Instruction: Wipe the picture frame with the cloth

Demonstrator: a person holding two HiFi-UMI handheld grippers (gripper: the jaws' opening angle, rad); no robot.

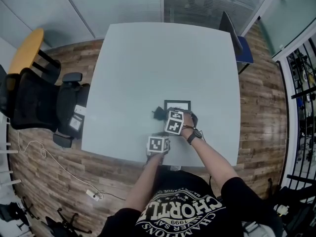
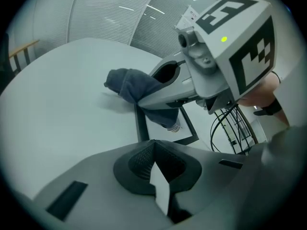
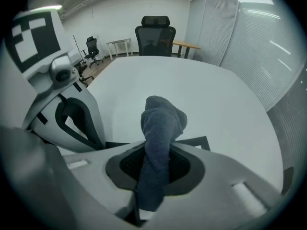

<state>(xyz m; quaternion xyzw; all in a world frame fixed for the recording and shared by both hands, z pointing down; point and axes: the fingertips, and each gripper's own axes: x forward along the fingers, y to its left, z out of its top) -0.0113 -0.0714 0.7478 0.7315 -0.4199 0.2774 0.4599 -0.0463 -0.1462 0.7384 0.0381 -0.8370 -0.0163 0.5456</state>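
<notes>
right gripper [image 3: 154, 169] holds a dark blue terry cloth [image 3: 160, 123] at the thin black rectangular picture frame [image 1: 177, 102].

the frame lies flat on the pale grey square table [image 1: 163, 58], close to its near edge and a little right of centre. the right gripper's 2 jaws are clamped on the cloth, whose bunched free end sticks out past them by the frame's left side. the left gripper [image 2: 154, 162] sits just nearer, at the table's near edge, its jaws pressed together with nothing between them.
</notes>
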